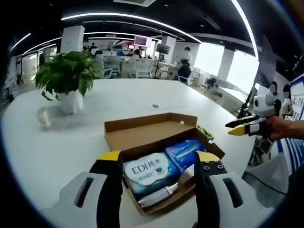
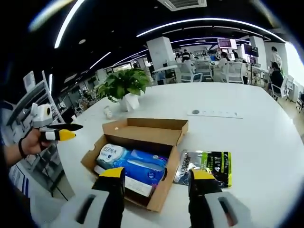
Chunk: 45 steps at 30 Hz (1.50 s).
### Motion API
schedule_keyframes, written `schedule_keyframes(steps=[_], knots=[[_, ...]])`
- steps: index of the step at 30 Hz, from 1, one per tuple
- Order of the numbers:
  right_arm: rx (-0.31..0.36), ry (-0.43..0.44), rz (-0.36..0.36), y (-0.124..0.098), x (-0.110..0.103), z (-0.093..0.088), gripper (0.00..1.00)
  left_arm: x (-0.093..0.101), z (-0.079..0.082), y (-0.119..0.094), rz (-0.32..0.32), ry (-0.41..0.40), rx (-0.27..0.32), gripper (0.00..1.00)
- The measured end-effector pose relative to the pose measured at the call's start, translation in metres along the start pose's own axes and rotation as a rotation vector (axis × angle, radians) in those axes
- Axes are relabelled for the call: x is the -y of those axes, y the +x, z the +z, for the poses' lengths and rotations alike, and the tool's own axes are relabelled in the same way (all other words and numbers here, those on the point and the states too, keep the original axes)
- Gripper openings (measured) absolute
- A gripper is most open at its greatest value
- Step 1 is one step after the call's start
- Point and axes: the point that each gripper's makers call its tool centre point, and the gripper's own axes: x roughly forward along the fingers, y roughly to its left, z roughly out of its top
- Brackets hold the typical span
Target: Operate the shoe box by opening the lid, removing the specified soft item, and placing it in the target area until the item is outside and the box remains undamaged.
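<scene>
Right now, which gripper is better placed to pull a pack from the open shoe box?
Left, probably. The left gripper sits open right over the EDI wipes pack in the shoe box; the right gripper hangs by its outer edge.

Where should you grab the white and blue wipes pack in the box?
Probably the wipes pack is best pinched across its short width from above. It lies flat on top in the open box, wedged against a blue pack, so its sides are walled in and only the top is free.

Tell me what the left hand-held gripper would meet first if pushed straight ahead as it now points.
Probably the white-and-blue EDI wipes pack in the open shoe box, which lies between the left hand-held gripper's open jaws; depth is unclear, so the box's near edge might come first.
</scene>
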Motion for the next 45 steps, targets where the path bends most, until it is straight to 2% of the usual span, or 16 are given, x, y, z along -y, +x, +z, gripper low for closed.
schedule_keyframes(steps=[10, 30, 45], knots=[[0.008, -0.008, 0.044, 0.004, -0.019, 0.003, 0.56, 0.001, 0.000, 0.003, -0.022, 0.005, -0.007, 0.62], [-0.011, -0.070, 0.160, 0.020, -0.060, 0.002, 0.67, -0.014, -0.014, 0.006, -0.032, -0.005, -0.032, 0.66], [-0.030, -0.083, 0.197, 0.026, -0.070, -0.003, 0.68, -0.014, -0.021, 0.006, -0.044, 0.021, -0.061, 0.66]])
